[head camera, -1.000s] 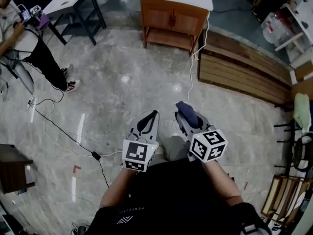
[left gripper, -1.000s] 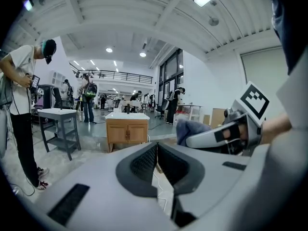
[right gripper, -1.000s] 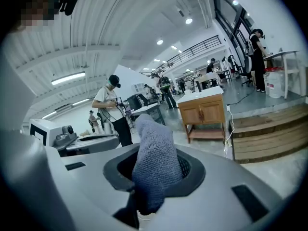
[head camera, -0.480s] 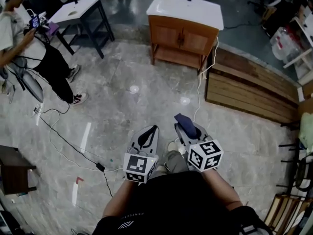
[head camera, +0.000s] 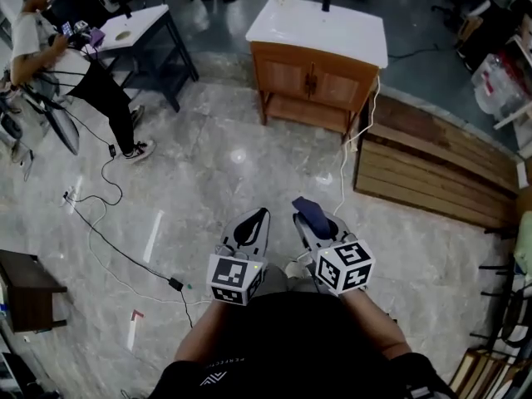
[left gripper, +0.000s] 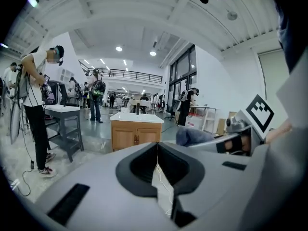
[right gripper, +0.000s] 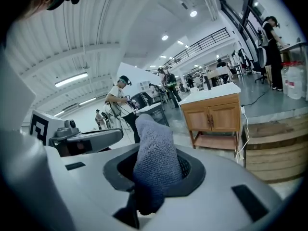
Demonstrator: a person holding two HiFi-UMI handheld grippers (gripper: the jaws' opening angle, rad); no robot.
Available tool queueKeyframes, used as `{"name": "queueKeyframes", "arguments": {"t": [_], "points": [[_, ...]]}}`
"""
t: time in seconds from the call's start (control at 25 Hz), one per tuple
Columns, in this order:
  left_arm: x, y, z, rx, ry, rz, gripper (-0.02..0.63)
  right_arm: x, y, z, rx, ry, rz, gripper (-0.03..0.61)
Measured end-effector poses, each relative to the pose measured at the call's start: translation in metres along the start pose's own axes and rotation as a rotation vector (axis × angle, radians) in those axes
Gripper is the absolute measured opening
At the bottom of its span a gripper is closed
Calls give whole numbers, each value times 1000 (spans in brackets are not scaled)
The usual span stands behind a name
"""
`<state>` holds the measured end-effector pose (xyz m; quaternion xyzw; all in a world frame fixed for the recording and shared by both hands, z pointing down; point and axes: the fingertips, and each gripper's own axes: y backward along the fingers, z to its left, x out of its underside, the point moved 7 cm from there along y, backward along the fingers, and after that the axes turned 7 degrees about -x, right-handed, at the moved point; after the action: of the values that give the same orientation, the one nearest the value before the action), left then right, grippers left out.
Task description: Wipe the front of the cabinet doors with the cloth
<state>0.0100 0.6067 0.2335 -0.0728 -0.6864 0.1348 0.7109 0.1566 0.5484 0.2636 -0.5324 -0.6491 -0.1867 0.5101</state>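
A wooden cabinet [head camera: 317, 73] with two doors and a white top stands across the floor ahead; it also shows in the left gripper view as the cabinet [left gripper: 135, 135] and in the right gripper view as the cabinet [right gripper: 214, 115]. My right gripper [head camera: 309, 217] is shut on a dark blue cloth [head camera: 311, 212], which sticks up between the jaws as the cloth [right gripper: 155, 158]. My left gripper [head camera: 253, 220] is shut with nothing in it, its jaws meeting edge to edge. Both grippers [left gripper: 157, 150] are held side by side at waist height, far short of the cabinet.
A person [head camera: 62, 65] stands at the left beside a dark-framed table [head camera: 140, 30]. Black cables [head camera: 108, 223] trail over the marble floor. A wooden pallet [head camera: 432, 169] lies right of the cabinet with a white cord [head camera: 349, 152] beside it. A small dark table [head camera: 25, 293] sits at lower left.
The view has advanced toward the cabinet, which now sits lower and larger in the head view. Both grippers keep their hold and their side-by-side pose.
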Motion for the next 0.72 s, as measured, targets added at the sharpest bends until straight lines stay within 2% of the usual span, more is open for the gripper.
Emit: {"name": "queueKeyframes", "arguments": {"t": [0.2, 0.4, 0.72], "points": [[-7, -22, 9, 20, -23, 22, 8, -11, -13, -12, 3, -5, -6, 106], [-19, -56, 25, 49, -42, 3, 8, -25, -38, -31, 21, -11, -13, 106], [-33, -108, 101, 103, -58, 21, 8, -54, -122, -45, 84, -59, -16, 106]]}}
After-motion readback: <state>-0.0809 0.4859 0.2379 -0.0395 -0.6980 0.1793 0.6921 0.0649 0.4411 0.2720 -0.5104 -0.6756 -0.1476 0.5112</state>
